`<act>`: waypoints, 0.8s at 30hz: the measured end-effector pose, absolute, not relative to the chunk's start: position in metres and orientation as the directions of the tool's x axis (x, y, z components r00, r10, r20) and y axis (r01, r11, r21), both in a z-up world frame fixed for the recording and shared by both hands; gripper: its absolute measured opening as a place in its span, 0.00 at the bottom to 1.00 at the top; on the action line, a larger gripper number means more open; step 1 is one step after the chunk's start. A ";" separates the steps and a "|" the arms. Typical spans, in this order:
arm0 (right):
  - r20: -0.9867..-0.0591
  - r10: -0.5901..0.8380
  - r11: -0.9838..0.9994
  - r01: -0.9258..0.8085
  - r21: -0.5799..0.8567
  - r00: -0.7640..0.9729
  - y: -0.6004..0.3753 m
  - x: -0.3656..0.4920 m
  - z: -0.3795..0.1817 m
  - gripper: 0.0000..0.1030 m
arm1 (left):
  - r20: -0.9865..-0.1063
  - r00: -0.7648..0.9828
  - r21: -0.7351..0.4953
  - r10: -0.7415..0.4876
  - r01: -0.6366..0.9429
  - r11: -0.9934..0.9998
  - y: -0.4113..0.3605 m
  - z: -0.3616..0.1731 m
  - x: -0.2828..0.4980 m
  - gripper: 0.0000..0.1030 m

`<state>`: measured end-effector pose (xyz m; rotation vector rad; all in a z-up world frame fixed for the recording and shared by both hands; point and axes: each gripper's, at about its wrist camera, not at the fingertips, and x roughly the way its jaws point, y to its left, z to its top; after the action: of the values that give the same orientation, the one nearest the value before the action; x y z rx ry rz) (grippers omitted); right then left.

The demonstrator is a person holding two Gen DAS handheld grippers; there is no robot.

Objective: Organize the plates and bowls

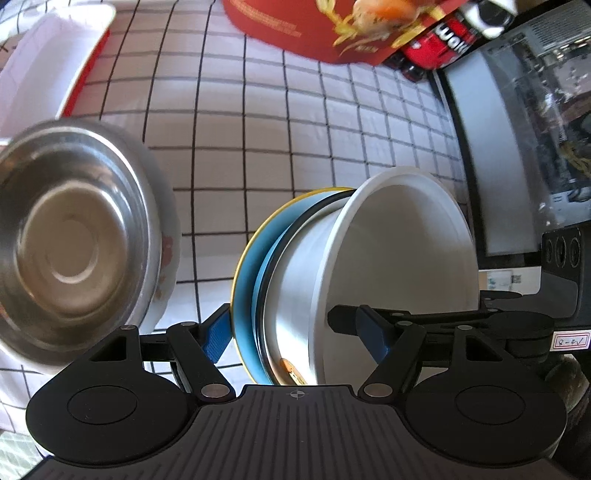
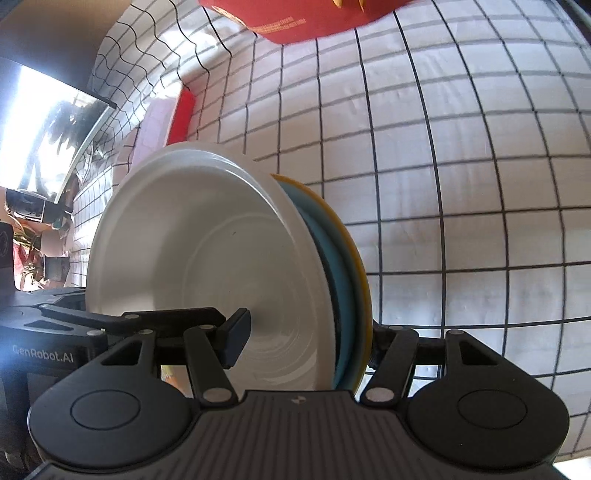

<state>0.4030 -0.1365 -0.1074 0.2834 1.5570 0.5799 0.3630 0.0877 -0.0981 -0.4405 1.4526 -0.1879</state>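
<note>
A white bowl (image 1: 402, 240) sits in a dark-rimmed dish on a blue plate (image 1: 245, 280) with a yellow rim; the stack appears tipped on edge in both views. My left gripper (image 1: 295, 334) is shut on the stack, with one blue pad under the plate and the other finger inside the bowl. My right gripper (image 2: 306, 343) clamps the same white bowl (image 2: 207, 251) and blue plate (image 2: 343, 295). Its left pad is inside the bowl and its right finger is hidden behind the plate. A steel bowl (image 1: 70, 236) nested in a white patterned bowl lies at the left.
A white checked cloth (image 2: 461, 184) covers the table. A white tray with a red side (image 1: 48, 70) sits at the back left, and a red printed box (image 1: 295, 26) and dark bottles (image 1: 439, 48) at the back. A glass-door appliance (image 1: 524, 140) stands on the right.
</note>
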 end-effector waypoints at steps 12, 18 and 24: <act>-0.868 0.497 0.841 -0.250 0.480 0.005 -0.045 0.394 -0.040 0.61 | -0.885 0.243 -0.431 -0.398 -0.102 0.896 0.172 -0.034 0.338 0.74; -0.870 0.491 0.830 -0.277 0.483 -0.045 0.027 0.390 -0.054 0.60 | -0.890 0.240 -0.431 -0.388 -0.168 0.887 0.238 -0.045 0.320 0.74; -0.895 0.436 0.845 -0.299 0.443 -0.094 0.079 0.391 -0.078 0.59 | -0.888 0.222 -0.449 -0.402 -0.231 0.863 0.283 -0.073 0.317 0.74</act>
<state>0.3909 0.0786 -0.0781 0.1117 1.5479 0.6168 0.3168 0.2828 -0.0725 -0.5595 1.3630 -0.1268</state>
